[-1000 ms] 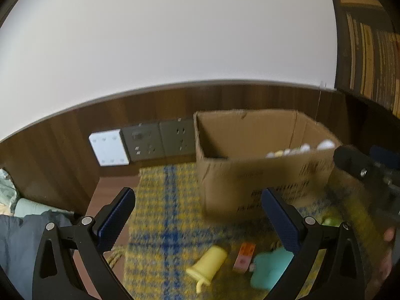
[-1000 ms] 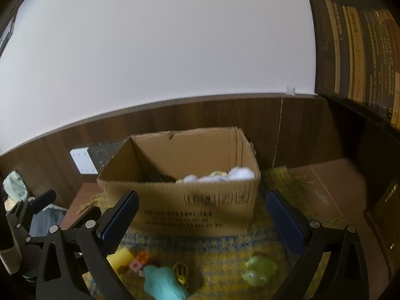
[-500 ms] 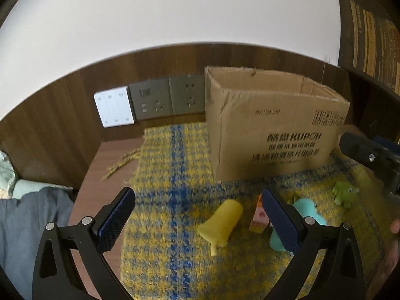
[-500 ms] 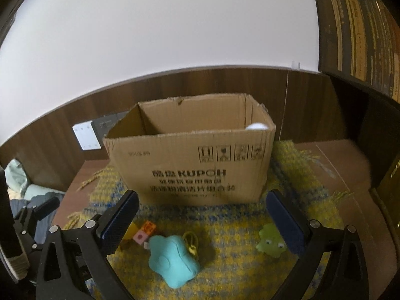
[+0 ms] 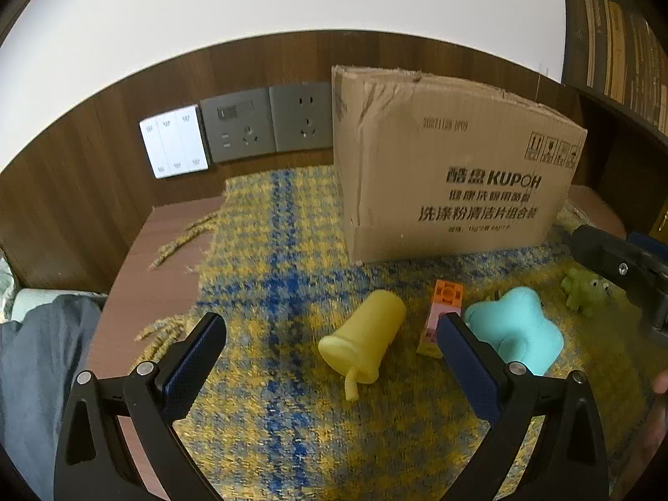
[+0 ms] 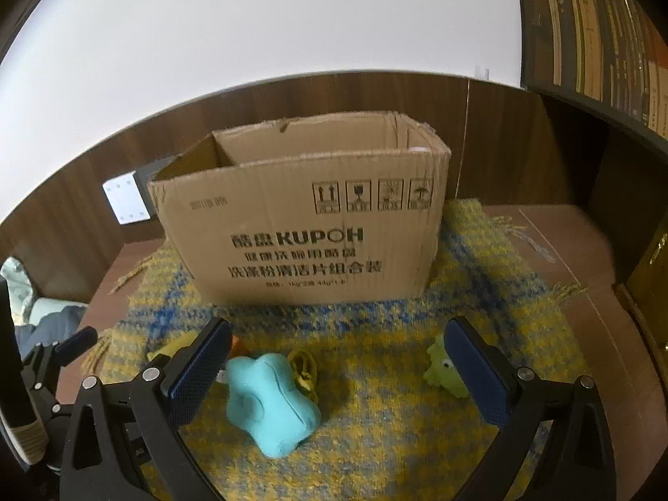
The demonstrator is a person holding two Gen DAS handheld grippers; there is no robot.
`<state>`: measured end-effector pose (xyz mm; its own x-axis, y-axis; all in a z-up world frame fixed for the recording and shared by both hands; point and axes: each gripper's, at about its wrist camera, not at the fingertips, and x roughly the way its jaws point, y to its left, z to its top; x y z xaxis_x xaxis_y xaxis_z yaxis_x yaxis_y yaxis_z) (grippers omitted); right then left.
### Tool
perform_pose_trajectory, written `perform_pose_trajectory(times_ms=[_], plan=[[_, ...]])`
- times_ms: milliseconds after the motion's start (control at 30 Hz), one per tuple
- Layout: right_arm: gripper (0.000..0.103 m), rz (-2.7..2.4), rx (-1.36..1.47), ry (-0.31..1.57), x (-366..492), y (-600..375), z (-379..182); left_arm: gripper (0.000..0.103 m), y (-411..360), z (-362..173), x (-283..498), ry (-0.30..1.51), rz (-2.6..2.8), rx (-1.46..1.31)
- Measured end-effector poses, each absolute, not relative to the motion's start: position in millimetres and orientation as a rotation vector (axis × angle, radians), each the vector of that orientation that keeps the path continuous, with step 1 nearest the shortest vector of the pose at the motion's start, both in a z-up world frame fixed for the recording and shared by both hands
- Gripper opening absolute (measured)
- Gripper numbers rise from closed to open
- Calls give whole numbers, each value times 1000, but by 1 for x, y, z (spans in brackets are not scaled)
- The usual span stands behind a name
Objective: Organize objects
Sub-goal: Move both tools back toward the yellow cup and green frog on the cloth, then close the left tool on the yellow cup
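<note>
— Plaid cloth (image 5: 271, 250) under everything; cardboard box (image 6: 309, 234) upper centre, toys lower frame. Step?
— Reaching, I judge. Left gripper (image 5: 330, 359) and right gripper (image 6: 338, 369) gape, empty; the right should close around the teal toy (image 6: 271, 409).

Matt corrugated cardboard box (image 6: 300, 225) on coarse woven cloth (image 6: 396, 438).

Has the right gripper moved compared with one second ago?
Yes. The right gripper has come down and closer: the cardboard box now shows its printed front, not its inside, and the teal toy looms larger.
</note>
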<state>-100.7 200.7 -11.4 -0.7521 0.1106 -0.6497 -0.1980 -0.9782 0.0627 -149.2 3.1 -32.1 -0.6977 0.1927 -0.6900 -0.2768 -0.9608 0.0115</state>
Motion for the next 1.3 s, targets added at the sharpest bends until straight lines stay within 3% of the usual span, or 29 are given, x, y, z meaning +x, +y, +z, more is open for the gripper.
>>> perform_pose_trajectory(times_ms=[367, 567, 933, 1300], plan=[[102, 2741, -1086, 205, -103, 209, -31, 101, 13, -52, -155, 174, 2602, -1137], [102, 2731, -1107, 226, -105, 214, -36, 92, 17, -62, -158, 182, 2573, -1169], [102, 2726, -1129, 245, -107, 215, -40, 46, 23, -72, -164, 176, 2507, -1218], [102, 2734, -1117, 230, -106, 214, -35, 46, 21, -59, -156, 170, 2540, -1162]])
